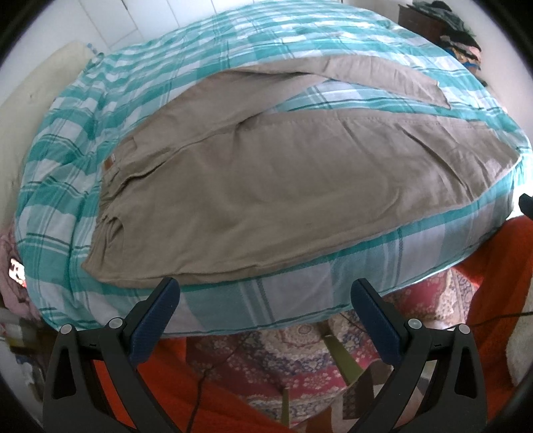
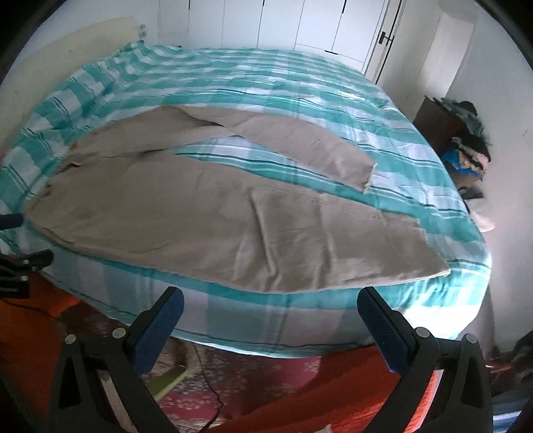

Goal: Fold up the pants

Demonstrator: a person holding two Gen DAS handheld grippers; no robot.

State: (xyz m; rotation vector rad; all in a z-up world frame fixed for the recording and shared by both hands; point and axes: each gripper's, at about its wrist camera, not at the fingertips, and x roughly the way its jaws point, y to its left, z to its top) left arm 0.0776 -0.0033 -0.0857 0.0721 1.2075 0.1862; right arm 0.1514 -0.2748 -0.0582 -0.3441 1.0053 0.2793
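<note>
Khaki pants (image 1: 266, 186) lie spread flat on the bed, waistband to the left, both legs running right and parted in a V. They also show in the right wrist view (image 2: 186, 219), with the far leg's cuff (image 2: 359, 173) and the near leg's cuff (image 2: 429, 253) at the right. My left gripper (image 1: 265, 293) is open and empty, hovering at the bed's near edge just below the pants' seat. My right gripper (image 2: 269, 303) is open and empty at the near edge below the near leg.
The bed has a teal and white plaid cover (image 1: 140, 100), also in the right wrist view (image 2: 299, 86). A patterned red rug (image 1: 266, 359) and orange fabric (image 1: 493, 253) lie on the floor. A dark cabinet with piled clothes (image 2: 466, 133) stands at the right. White wardrobe doors (image 2: 299, 23) are behind.
</note>
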